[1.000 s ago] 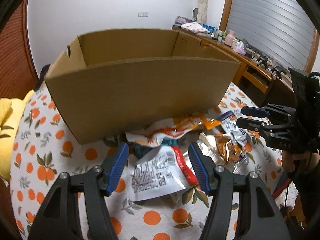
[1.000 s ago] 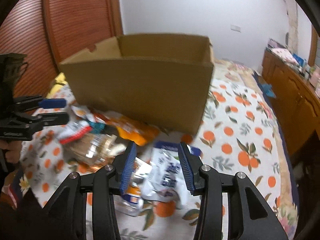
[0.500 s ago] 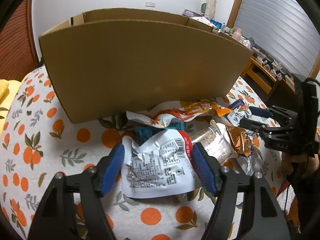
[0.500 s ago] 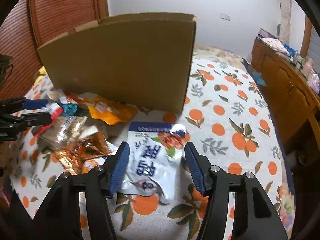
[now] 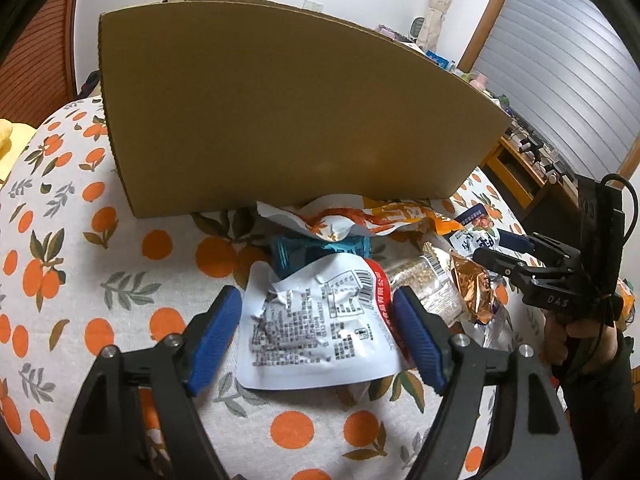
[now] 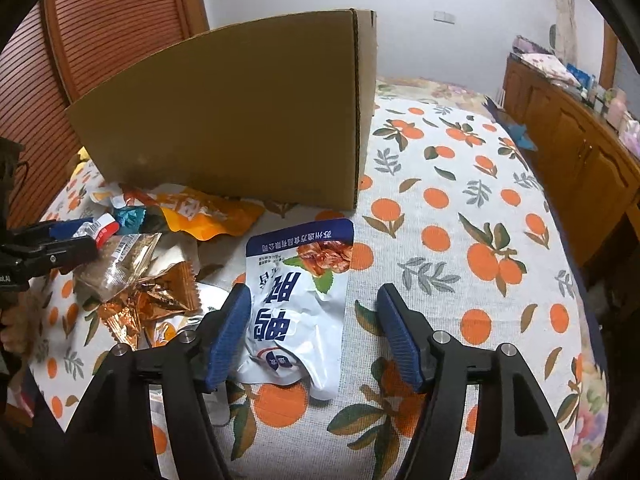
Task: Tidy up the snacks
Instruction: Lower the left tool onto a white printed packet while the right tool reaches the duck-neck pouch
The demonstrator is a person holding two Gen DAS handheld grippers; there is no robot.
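- Orange-print tablecloth [image 6: 460, 216] carries a cardboard box [image 5: 280, 112] at the far side, snacks heaped near it.
- Your left gripper [image 5: 318, 332] has descended; fingers apart, straddling the white pouch [image 5: 316, 328].
- Your right gripper [image 6: 314, 328] likewise, fingers apart around the blue-topped pouch [image 6: 304, 292].
- Both grasps appear imminent.

left gripper [image 5: 318, 312]: matte black arms, ribbed blue pads, silver screw heads | right gripper [image 6: 314, 316]: same build, blue pads, silver screws | right one side-on: "DAS" lettering, black cable loop | hand [image 5: 576, 340]: bare skin, dark sleeve
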